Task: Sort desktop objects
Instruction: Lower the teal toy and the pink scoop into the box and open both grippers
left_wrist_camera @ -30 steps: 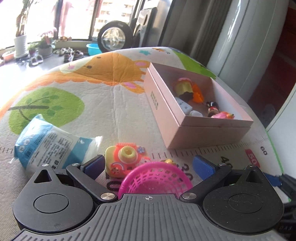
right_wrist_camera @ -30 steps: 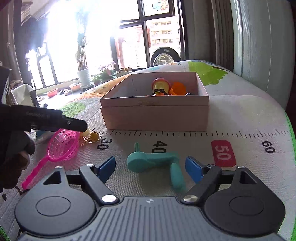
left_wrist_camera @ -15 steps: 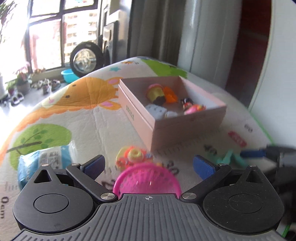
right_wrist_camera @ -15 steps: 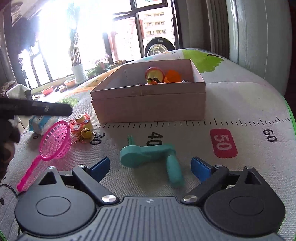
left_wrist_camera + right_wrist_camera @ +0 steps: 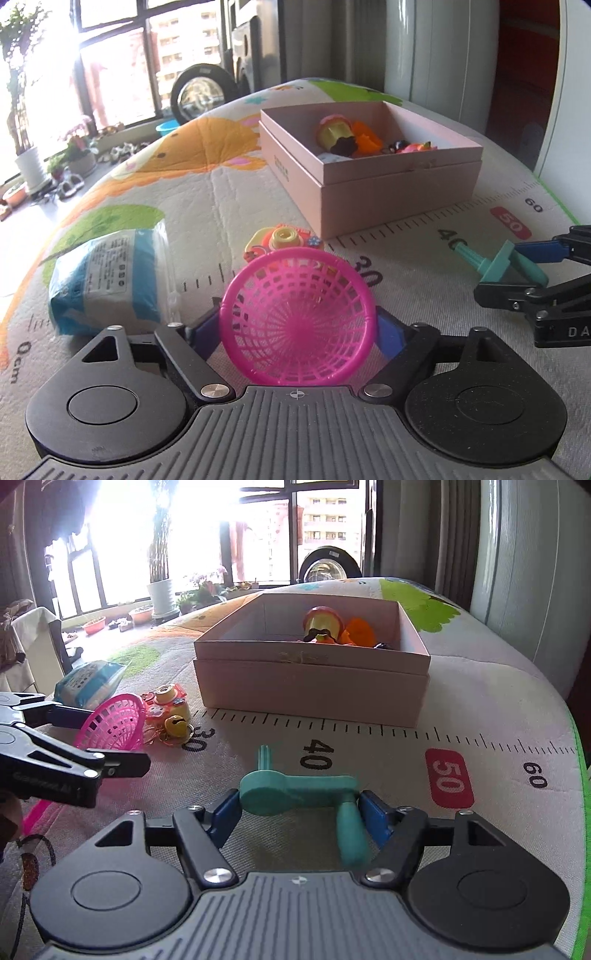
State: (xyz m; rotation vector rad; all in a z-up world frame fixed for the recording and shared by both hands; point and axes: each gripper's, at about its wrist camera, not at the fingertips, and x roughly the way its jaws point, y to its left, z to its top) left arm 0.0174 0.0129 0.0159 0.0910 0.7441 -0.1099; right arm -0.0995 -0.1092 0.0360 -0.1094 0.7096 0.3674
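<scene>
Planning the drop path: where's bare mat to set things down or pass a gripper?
Free: the mat right of the pink box, around the red 50 mark; also the mat behind the blue packet, left of the box. Crowded: the 30 mark, with toy camera, bell and pink strainer.

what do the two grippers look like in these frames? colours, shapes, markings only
Both match. The left gripper and the right gripper each have a ribbed dark grey body with a small crosshair mark, two round black discs with linkage arms on silver pivot screws, and blue finger pads. The left gripper's side carries faint white lettering, unreadable. No sleeves show, and no cable clearly belongs to either gripper.
</scene>
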